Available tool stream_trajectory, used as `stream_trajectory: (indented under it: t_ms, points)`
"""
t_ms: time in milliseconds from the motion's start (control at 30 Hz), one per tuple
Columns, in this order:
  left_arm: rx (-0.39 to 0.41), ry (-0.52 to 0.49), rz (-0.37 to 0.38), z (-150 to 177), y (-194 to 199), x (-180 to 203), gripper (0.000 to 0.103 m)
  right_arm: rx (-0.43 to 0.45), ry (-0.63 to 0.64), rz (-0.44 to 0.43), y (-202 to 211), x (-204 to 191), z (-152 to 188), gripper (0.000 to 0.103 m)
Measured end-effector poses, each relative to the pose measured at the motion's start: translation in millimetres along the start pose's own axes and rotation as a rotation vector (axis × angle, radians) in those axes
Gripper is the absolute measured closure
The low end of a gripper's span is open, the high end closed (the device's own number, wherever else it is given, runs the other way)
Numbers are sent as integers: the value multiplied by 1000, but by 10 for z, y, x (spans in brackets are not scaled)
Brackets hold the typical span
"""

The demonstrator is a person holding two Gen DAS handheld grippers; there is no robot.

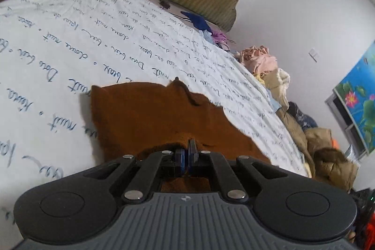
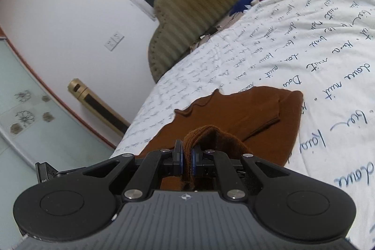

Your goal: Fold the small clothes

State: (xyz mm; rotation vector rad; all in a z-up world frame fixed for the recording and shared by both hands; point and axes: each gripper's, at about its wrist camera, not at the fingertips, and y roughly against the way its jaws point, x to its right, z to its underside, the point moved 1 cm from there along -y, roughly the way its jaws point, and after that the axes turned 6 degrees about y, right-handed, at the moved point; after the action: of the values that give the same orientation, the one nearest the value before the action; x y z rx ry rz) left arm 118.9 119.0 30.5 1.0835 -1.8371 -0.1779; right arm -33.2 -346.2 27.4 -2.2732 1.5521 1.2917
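A brown garment (image 1: 150,116) is lying on the bed (image 1: 58,34), spread over its white sheet printed with blue script. The left gripper (image 1: 187,151) is pinching the garment's near edge with its fingers (image 1: 192,149) pressed together. The right gripper (image 2: 186,154) is clamping a raised fold of the same brown cloth between its fingers (image 2: 178,151).
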Motion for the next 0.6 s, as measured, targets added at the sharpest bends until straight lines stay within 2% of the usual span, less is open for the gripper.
stream_trajectory:
  t_ms: [133,267,367,400,467,500,567,600]
  points:
    - [-13,57,39,-207,-101,72,101,25,-25,-28,-115,22,-143,90]
    - [-8,83,-7,-433,-341,83,100,64,-100,-50,-281,140,-310,90]
    - [-71,139,-101,-469,-668,-109,100,62,-169,4,-513,338,-377,90]
    - [-96,167,-110,-447,-747,-199,100,43,-200,26,-608,440,-373,90]
    - [-126,227,-81,-375,-797,-368,98,-2,-253,73,-784,634,-331,87]
    - [-137,252,-53,-335,-782,-431,92,-20,-266,95,-850,710,-300,87]
    - [-139,260,-8,-261,-692,-489,74,-45,-280,123,-922,806,-229,83]
    - [-125,246,2,-218,-613,-485,54,-54,-285,123,-936,832,-198,80]
